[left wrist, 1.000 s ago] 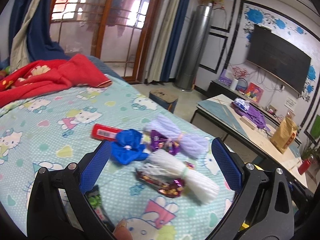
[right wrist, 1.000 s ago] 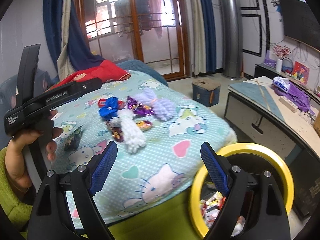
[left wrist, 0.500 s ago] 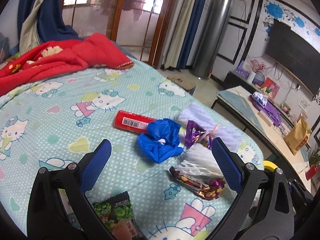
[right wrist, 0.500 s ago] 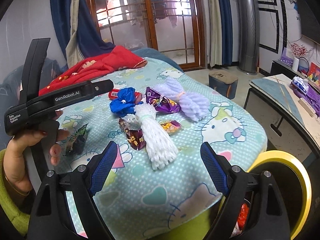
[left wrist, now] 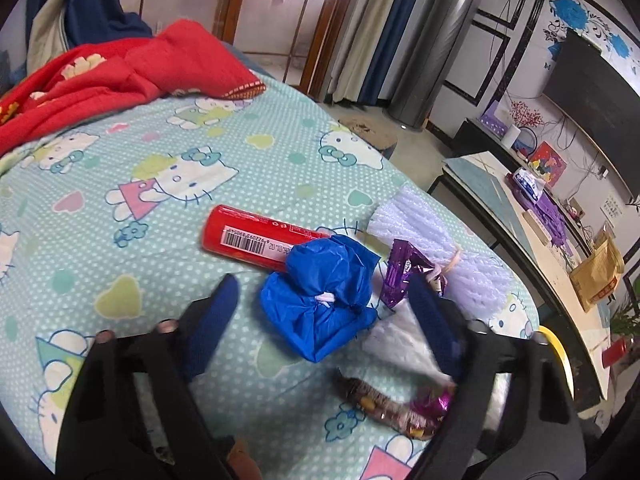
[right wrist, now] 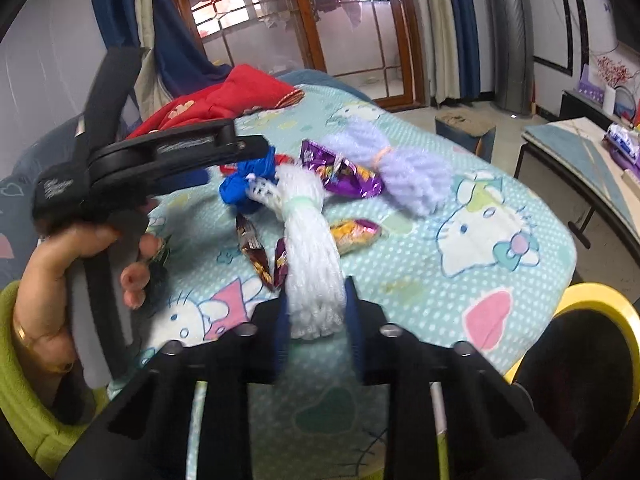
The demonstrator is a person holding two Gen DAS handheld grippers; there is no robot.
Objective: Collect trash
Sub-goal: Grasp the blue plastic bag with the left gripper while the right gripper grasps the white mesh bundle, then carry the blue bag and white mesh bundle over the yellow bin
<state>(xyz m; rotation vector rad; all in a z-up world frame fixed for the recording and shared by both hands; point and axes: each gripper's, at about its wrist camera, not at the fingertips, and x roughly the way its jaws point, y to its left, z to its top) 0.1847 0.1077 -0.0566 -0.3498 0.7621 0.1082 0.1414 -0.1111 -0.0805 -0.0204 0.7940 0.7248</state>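
Trash lies on a cartoon-cat bedsheet [left wrist: 120, 140]. A crumpled blue bag [left wrist: 320, 300] sits between the fingers of my left gripper [left wrist: 322, 312]; its jaws are closing and the pads stand apart from the bag. A red tube [left wrist: 256, 236] lies just behind the bag, with a purple wrapper [left wrist: 404, 272] to its right. My right gripper [right wrist: 318, 320] is closing, and its pads press on the near end of a white foam net [right wrist: 312, 248]. A lilac foam net [right wrist: 400, 168] lies farther back.
Small candy wrappers [right wrist: 356, 232] lie beside the white net. A red blanket [left wrist: 120, 64] covers the bed's far end. A yellow-rimmed bin [right wrist: 592, 296] stands by the bed at lower right. Beyond the bed's edge is a low table [left wrist: 520, 220]. A hand [right wrist: 60, 264] holds the left gripper.
Both grippers came forward and down onto the trash. The left jaws narrowed around the blue bag. The right jaws went from wide open to closed on the white foam net.
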